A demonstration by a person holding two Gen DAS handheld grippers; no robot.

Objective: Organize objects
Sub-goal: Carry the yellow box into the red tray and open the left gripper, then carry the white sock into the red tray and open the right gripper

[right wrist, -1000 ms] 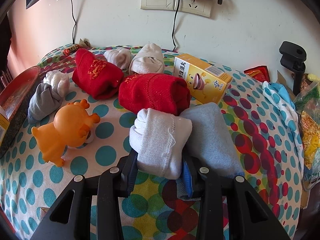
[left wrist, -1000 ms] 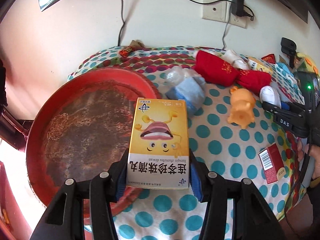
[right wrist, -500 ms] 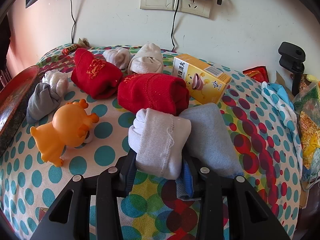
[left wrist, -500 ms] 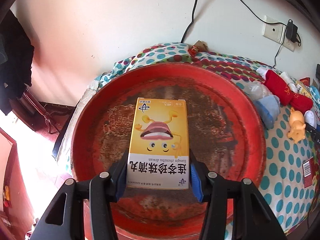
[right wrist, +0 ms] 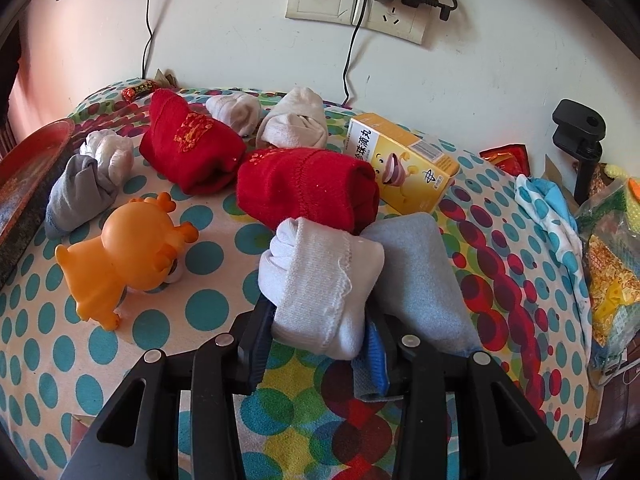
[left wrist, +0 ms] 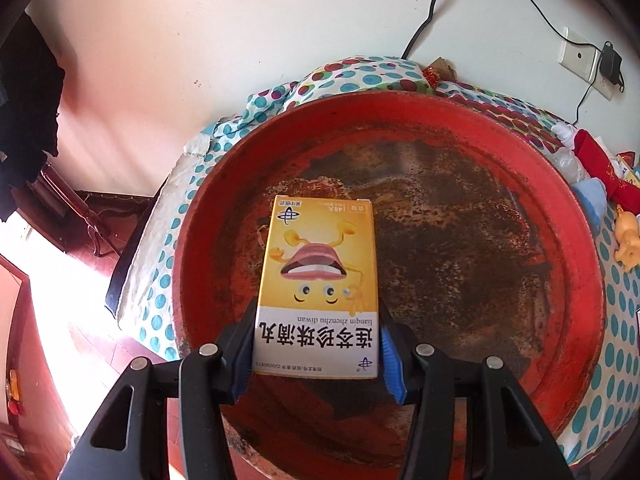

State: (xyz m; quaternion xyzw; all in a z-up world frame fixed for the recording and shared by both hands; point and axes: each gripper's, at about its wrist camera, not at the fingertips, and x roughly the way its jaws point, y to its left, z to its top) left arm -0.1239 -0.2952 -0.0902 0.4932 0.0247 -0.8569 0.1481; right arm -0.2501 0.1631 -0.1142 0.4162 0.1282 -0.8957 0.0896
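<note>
The red tray (left wrist: 576, 240) lay bare across centre and right of the left view. In the right view, lower-left bench (right wrist: 48, 360) lay open — orange toy (right wrist: 120, 256) and socks (right wrist: 308, 192) crowded the middle.

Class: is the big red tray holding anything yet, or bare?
Bare: the red tray shows only worn paint; the yellow box is clamped in the left gripper.
</note>
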